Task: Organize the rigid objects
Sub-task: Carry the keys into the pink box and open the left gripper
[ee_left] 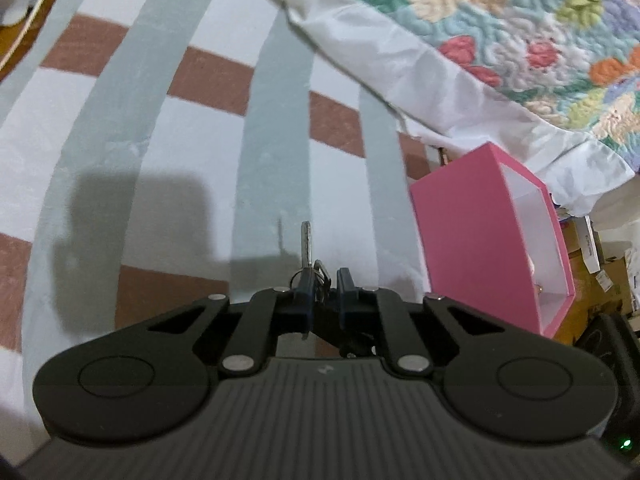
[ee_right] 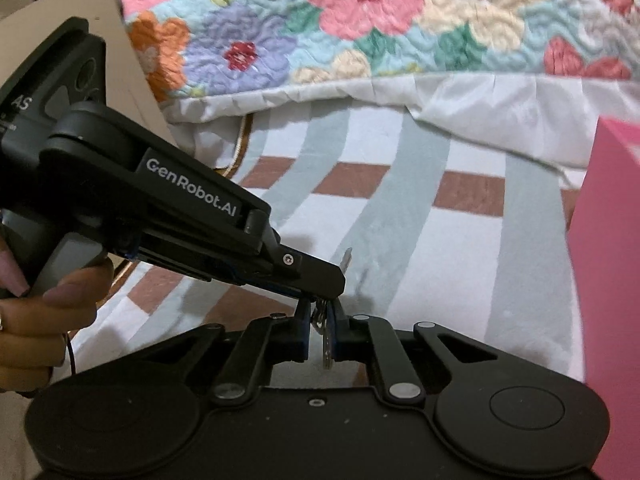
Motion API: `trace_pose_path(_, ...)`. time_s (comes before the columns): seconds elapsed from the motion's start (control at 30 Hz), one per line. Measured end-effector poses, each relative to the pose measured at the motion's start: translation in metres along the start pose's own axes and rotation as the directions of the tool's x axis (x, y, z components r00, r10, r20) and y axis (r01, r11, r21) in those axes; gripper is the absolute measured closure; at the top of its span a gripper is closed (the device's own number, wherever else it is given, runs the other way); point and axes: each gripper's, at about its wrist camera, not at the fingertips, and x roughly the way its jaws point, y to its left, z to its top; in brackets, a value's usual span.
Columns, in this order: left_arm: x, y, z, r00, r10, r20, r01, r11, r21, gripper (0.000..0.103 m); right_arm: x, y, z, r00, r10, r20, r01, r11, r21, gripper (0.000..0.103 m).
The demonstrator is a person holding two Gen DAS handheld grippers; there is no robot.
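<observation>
A bunch of keys [ee_right: 325,326] is pinched above the striped bedsheet [ee_left: 160,120] by both the left gripper [ee_left: 324,286] and the right gripper [ee_right: 322,320], jaws narrowed onto it. A pink box [ee_left: 480,240] is seen near the sheet's edge, beside a floral quilt [ee_right: 360,20].

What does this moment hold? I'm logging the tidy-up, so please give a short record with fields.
surface: striped bedsheet
bedding: floral quilt along the sheet's far edge
held item: bunch of keys, lifted off the sheet
left gripper: shut on the keys, one key sticking forward
right gripper: shut on the same bunch
container: pink box, open, to the right of the keys
hand: fingers on the left gripper's handle
</observation>
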Motion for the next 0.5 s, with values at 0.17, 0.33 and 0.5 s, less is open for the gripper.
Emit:
trace_pose_path(0.17, -0.027, -0.034, -0.010, 0.998, -0.026, 0.064, 0.021, 0.997, 0.071, 0.093, -0.038, 0.003, 0.009, 0.998, 0.003, 0.061, -0.001, 1.000, -0.030, 0.091)
trace_pose_path(0.33, -0.051, -0.075, -0.016, 0.991, -0.071, 0.111, 0.055, 0.988, 0.142, 0.093, -0.079, 0.006, 0.020, 0.992, -0.031, 0.121, 0.042, 0.995, -0.096, 0.091)
trace_pose_path(0.5, -0.064, -0.124, -0.020, 0.984, -0.117, 0.133, 0.087, 0.974, 0.211, 0.093, -0.125, 0.001, 0.029, 0.979, -0.079, 0.190, 0.102, 0.988, -0.115, 0.091)
